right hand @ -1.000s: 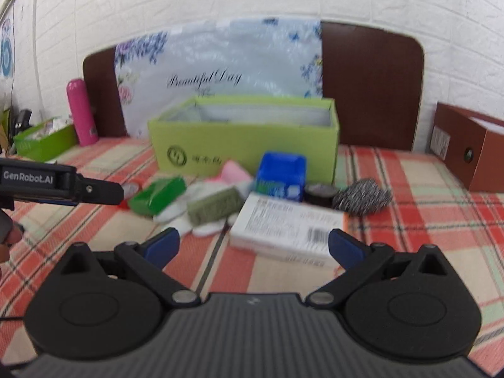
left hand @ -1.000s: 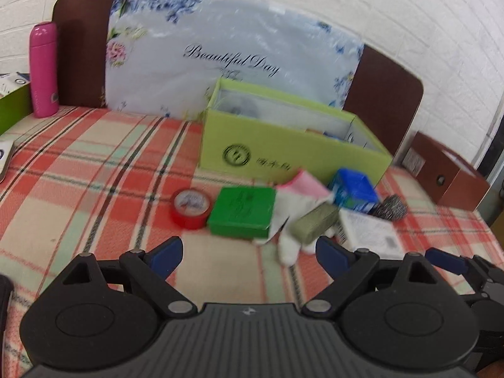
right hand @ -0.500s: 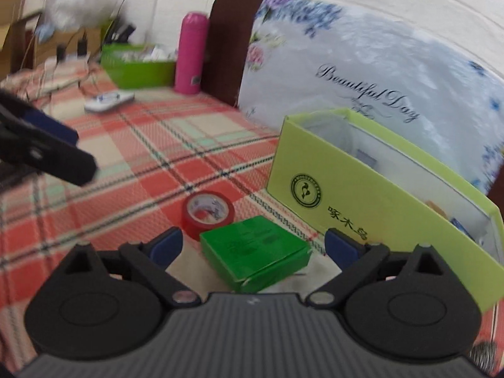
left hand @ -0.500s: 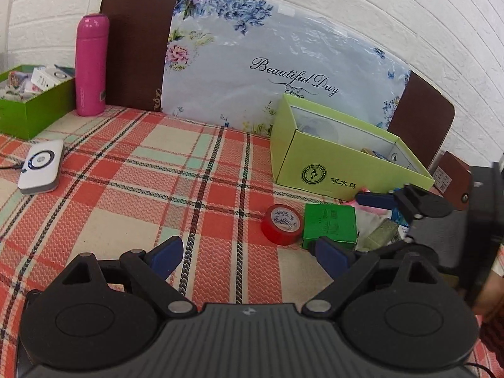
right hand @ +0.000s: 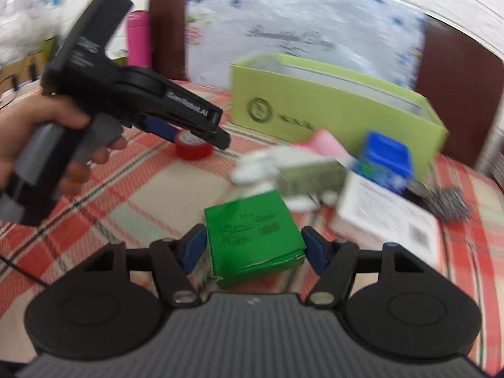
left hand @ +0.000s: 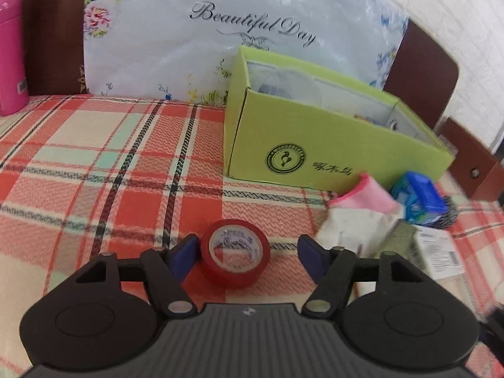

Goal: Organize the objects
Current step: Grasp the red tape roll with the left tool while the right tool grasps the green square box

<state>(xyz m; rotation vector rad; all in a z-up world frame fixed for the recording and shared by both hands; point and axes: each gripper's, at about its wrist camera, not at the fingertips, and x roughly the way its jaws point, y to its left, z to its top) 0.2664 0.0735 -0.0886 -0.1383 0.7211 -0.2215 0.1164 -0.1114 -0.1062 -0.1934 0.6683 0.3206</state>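
Note:
A red tape roll (left hand: 235, 260) lies on the plaid cloth between the fingers of my left gripper (left hand: 249, 253), which is open around it; the left pad touches its side. In the right wrist view the left gripper (right hand: 195, 132) hovers over the tape (right hand: 192, 146). My right gripper (right hand: 253, 249) is shut on a green box (right hand: 253, 239), held just above the cloth. The lime-green open box (left hand: 334, 145) stands behind, also seen in the right wrist view (right hand: 330, 107).
A pile lies right of the tape: white and pink cloth (left hand: 359, 214), a blue pack (left hand: 419, 198), a white labelled box (right hand: 387, 223), a steel scourer (right hand: 447, 201). A pink bottle (left hand: 11, 53) stands far left. A floral bag (left hand: 220, 41) leans on the headboard. A brown box (left hand: 472, 167) sits right.
My left gripper has moved in and down around the red tape. My right gripper has closed on the green box and pulled it away from the tape, toward the camera.

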